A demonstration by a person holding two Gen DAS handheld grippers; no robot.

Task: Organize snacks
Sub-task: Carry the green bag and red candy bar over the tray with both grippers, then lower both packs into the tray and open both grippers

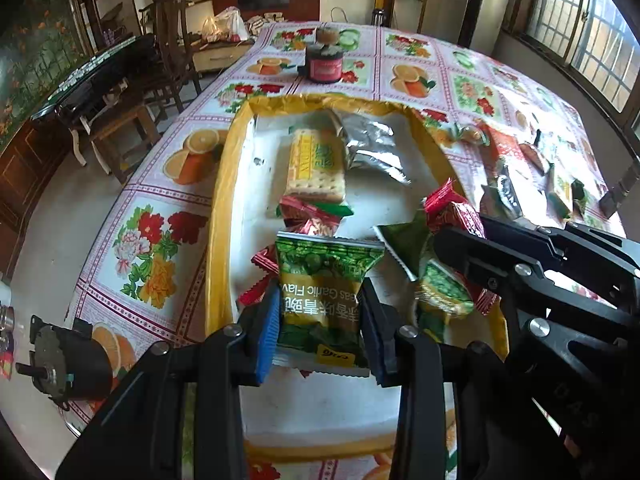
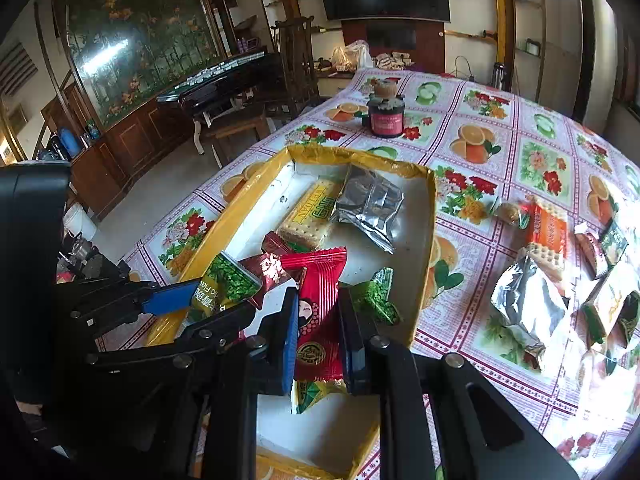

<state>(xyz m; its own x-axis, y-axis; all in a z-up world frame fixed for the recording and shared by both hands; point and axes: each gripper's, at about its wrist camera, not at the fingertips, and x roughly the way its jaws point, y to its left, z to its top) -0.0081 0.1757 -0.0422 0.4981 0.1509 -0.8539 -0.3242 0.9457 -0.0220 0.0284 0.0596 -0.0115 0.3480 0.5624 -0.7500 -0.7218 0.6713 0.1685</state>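
fruit-print tablecloth [image 1: 168, 208], yellow-rimmed white tray [image 1: 224, 184]: left gripper [image 1: 320, 320] clamps green pea packet [image 1: 324, 280], right gripper [image 2: 318, 320] clamps red candy packet [image 2: 318, 312], both over tray; release next.

Floral-cloth table [image 2: 500, 128] — yellow-rimmed tray [image 2: 430, 216], dark jar [image 2: 386, 120], loose snacks [image 2: 532, 304].

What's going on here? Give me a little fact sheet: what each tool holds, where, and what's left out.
left tool: shut on green pea packet
right tool: shut on red packet
place: both over the yellow-rimmed tray
in tray: crackers, silver pouch
left out: snacks on the tablecloth, silver bag
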